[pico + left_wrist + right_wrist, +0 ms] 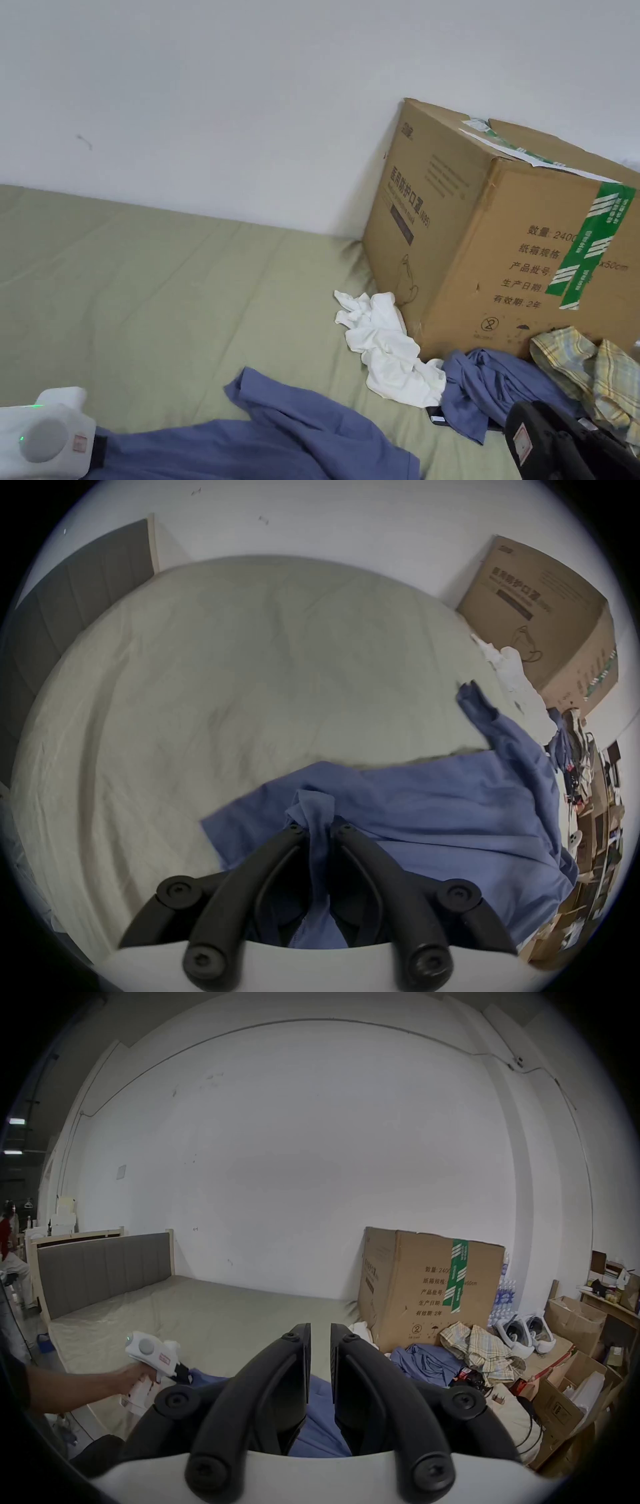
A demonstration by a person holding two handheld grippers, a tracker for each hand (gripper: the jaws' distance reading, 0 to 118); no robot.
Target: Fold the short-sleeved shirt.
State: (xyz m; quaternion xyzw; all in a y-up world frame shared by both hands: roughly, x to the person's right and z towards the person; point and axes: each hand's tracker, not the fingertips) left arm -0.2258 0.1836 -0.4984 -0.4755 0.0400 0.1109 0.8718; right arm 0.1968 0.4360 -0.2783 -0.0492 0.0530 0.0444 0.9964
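- Head view: the left gripper [47,437] sits low at the near left, and the blue short-sleeved shirt [281,431] trails from its front end across the green bed sheet [156,294] toward the right gripper [562,447]. Whether either pair of jaws is spread cannot be told here. Beyond the right gripper lie one white garment [390,353], one second blue garment [494,384], one plaid garment [594,369] and one cardboard box [506,237].
- Left gripper view: the jaws of the left gripper [317,828] are pressed onto a bunched fold of the shirt [433,812], which spreads away to its right.
- Right gripper view: the right gripper [320,1335] has its jaws nearly together with a thin gap, nothing between the tips; the shirt [318,1428] lies under them. One hand [133,1378] holds the left gripper [152,1352] off to its left.
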